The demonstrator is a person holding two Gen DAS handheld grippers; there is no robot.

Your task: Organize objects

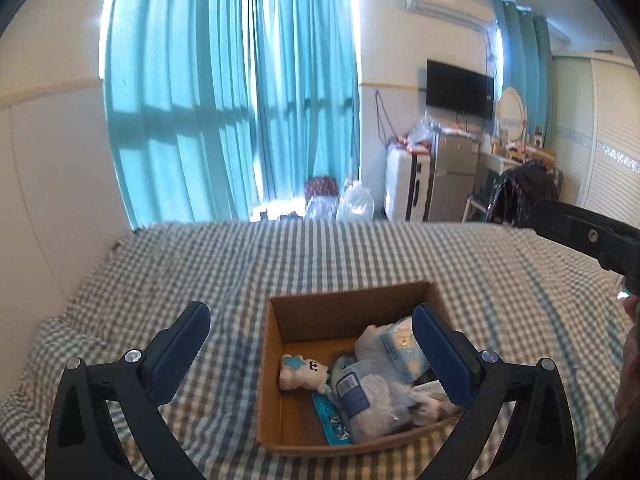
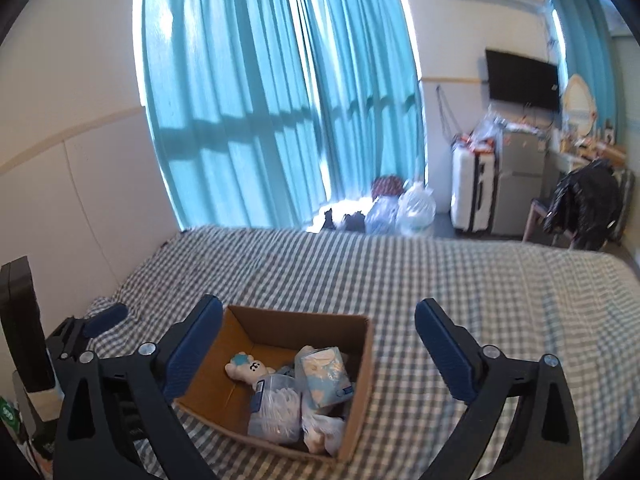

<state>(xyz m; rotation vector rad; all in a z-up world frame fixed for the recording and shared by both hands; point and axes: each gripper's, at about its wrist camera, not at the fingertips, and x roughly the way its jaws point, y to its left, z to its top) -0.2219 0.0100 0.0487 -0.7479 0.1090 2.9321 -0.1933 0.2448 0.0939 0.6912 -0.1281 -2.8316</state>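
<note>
A cardboard box [image 1: 276, 364] sits open on the bed [image 1: 360, 256], on a grey-and-white checked cover, and the small things lie inside it — a white bear toy [image 1: 304, 372] against the left wall, a clear pack of cotton swabs [image 2: 276, 406] near the front, and a blue-and-white tissue pack [image 2: 324, 374] toward the right. The left gripper [image 1: 310, 354] hangs above the box with its jaws spread wide, nothing between them. The right gripper [image 2: 318, 346] is likewise released and empty — its left finger overlaps the box's left edge in view, its right finger over bare cover. Teal curtains [image 1: 232, 92] hang behind the bed.
</note>
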